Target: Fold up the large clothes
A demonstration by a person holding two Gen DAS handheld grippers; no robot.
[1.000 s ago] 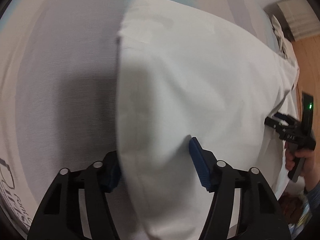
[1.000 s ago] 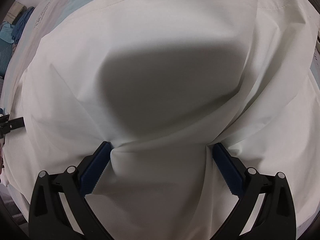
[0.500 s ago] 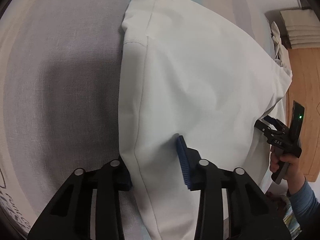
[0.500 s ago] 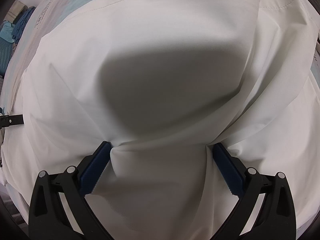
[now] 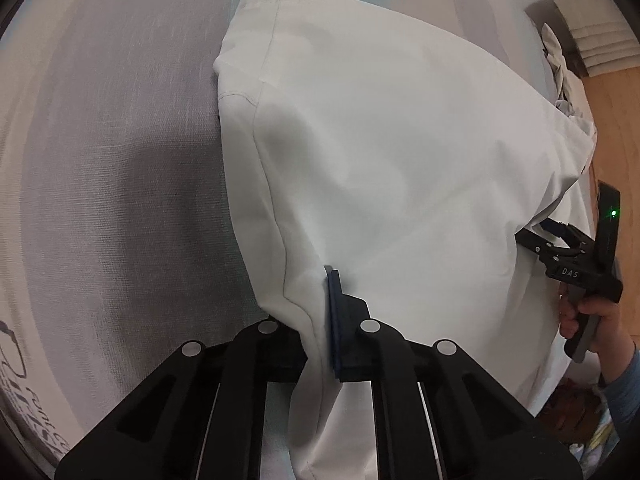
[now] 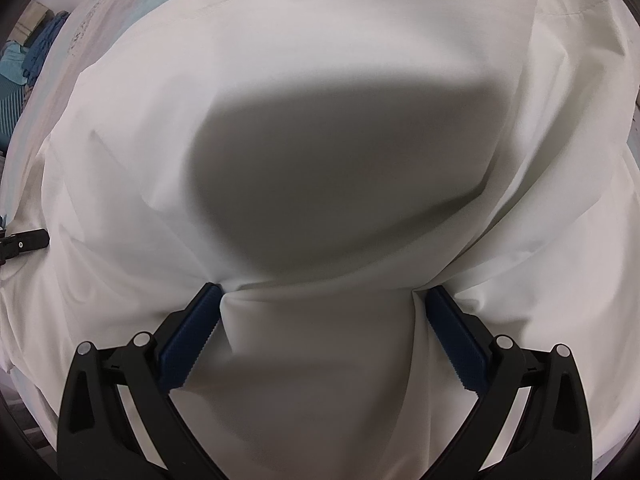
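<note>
A large white garment lies spread on a grey bed sheet. My left gripper stands at its near left edge, jaws closing, and the seamed edge fold is pinched between the blue pads. In the right wrist view the garment fills the frame. My right gripper points straight down with its jaws wide, fingertips pressed into the cloth, which bulges between them. The left wrist view shows the right gripper at the garment's right edge, held by a person's hand.
The bed's edge runs along the right, with wooden floor beyond it. A stack of pale folded items sits at the far right. Blue clothes lie in a heap past the bed at the upper left.
The left gripper's jaws have narrowed from wide apart to pinching the garment's edge, and it has slid along that edge. The right gripper has stayed put.
</note>
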